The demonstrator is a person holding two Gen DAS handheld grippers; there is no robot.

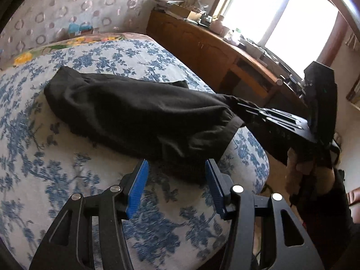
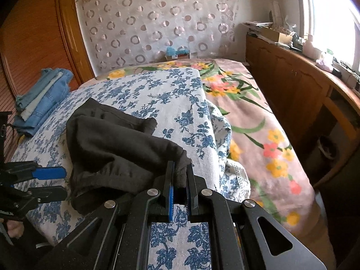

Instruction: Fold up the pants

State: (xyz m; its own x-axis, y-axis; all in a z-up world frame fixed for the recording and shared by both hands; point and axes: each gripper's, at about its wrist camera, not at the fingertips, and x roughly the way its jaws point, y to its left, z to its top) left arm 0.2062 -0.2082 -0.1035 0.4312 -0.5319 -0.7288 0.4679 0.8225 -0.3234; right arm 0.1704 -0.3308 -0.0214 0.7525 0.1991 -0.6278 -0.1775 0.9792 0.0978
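Right wrist: right gripper (image 2: 180, 180) clenches pants (image 2: 117, 144); left gripper (image 1: 176, 177) spread beside them.

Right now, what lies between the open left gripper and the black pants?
Only bare floral bedspread separates the left gripper from the black pants, in the left wrist view.

Looking low and close from the near edge of the bed (image 1: 67, 157) toward wall and window in the left wrist view, from its right-hand side toward the curtained wall in the right; sharing the black pants (image 1: 135, 117) (image 2: 117, 148).
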